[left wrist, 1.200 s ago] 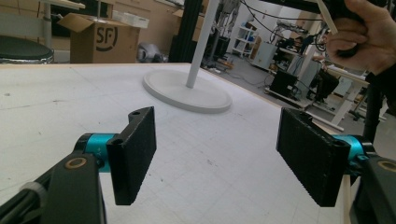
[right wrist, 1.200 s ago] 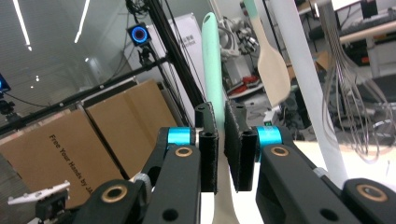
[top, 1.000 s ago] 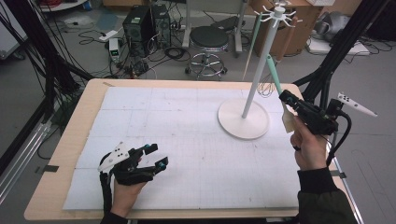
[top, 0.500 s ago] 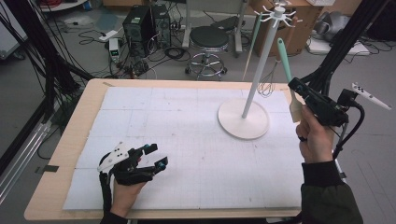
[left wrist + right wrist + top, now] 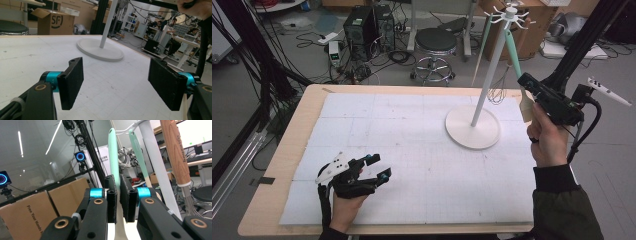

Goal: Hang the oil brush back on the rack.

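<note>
The wooden table (image 5: 277, 165) carries a white gridded mat (image 5: 412, 150) covering most of its top, with the round white base of the utensil stand (image 5: 472, 133) resting on the mat's far right area.

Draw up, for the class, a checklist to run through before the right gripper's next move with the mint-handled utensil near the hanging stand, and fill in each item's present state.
1. Grip: right gripper is shut on the mint-handled utensil, pads clamped on its handle: ok.
2. Handle tip level with a hook on the stand: cannot tell.
3. Neighbours: a second mint utensil and a wooden-handled whisk already hang close by; room between them: cannot tell.
4. Stand base flat on the white mat: ok.
5. Left gripper open, holding nothing, resting on the mat away from the stand: ok.
</note>
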Available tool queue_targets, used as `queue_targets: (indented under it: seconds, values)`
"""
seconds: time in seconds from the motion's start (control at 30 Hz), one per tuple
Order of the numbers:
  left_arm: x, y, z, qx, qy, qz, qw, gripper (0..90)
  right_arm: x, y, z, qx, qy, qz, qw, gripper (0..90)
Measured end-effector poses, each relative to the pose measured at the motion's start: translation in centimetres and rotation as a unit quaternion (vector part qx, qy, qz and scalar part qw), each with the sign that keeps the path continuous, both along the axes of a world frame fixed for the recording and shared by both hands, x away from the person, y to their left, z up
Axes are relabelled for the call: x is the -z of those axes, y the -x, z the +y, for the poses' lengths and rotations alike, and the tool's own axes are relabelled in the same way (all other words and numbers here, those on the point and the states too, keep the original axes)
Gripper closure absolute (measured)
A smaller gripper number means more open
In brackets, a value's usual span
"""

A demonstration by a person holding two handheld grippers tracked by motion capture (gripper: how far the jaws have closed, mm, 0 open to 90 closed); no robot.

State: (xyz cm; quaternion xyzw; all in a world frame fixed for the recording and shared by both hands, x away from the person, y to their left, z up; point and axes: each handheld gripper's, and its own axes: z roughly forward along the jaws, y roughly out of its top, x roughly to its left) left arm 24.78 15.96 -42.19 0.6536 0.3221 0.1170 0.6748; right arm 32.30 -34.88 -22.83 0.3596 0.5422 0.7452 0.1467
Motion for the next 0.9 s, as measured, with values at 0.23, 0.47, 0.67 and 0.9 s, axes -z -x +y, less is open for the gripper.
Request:
queue_targets:
  seconds: [0.23, 0.47, 0.67, 0.9]
  values:
    - [-0.06, 0.05, 0.06, 0.0, 0.001, 0.0, 1.0, 29.2, -0.59, -0.31, 0.62, -0.004, 0.006, 0.001, 1.0, 85.0]
    - [-0.08, 0.05, 0.08, 0.0, 0.001, -0.001, 1.0, 29.2, -0.77, -0.41, 0.47, 0.005, 0.007, 0.004, 0.9999, 85.3]
    - [-0.1, 0.06, 0.08, 0.001, 0.003, -0.002, 1.0, 29.2, -0.77, -0.62, 0.52, 0.009, 0.009, 0.006, 0.9999, 85.3]
    - [-0.11, 0.09, 0.1, 0.003, 0.004, -0.002, 1.0, 29.2, -0.75, -0.92, 0.53, 0.022, 0.015, 0.009, 0.9996, 85.4]
